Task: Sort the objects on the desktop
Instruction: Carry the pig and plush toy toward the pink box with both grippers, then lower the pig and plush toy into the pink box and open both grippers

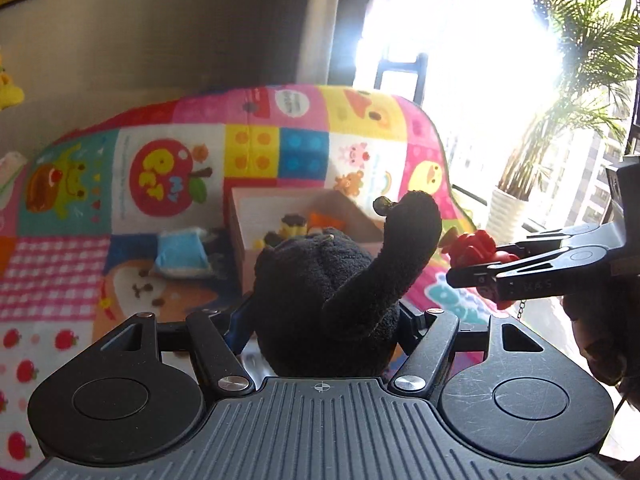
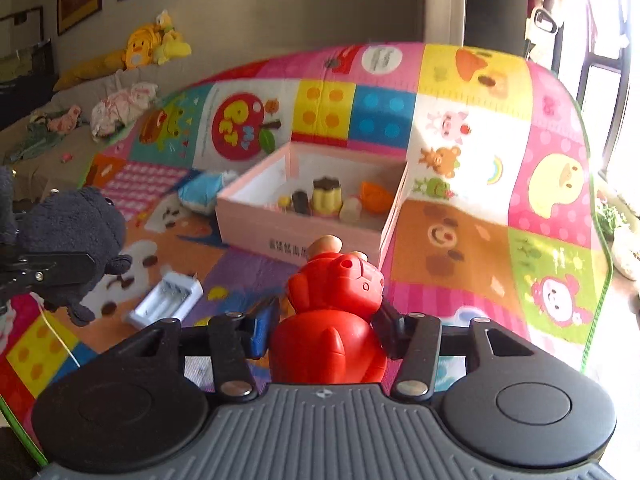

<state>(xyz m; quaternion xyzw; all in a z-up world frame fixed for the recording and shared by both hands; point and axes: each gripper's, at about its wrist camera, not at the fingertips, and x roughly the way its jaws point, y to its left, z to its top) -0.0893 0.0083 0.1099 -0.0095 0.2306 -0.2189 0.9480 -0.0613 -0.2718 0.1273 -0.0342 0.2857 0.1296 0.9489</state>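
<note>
Covering the floor is a colourful patchwork play mat [image 2: 460, 240] with cartoon animals, and a bright window with a potted palm [image 1: 560, 120] stands at the far right. At the left on the mat lies a white plastic battery charger [image 2: 166, 300], and further away a small blue and white packet [image 2: 202, 194]. Above them, the left gripper [image 1: 324, 320] pinches a black plush toy [image 1: 332, 288] between its jaws, lifted off the mat. In the middle, far from the camera, a pink cardboard box [image 2: 304, 240] holds small toy foods, among them a yellow pudding [image 2: 326, 198]. Near the box front, the right gripper [image 2: 324, 332] is pressed on a red plastic bear figure [image 2: 332, 312], held in the air just beside the plush toy.
</note>
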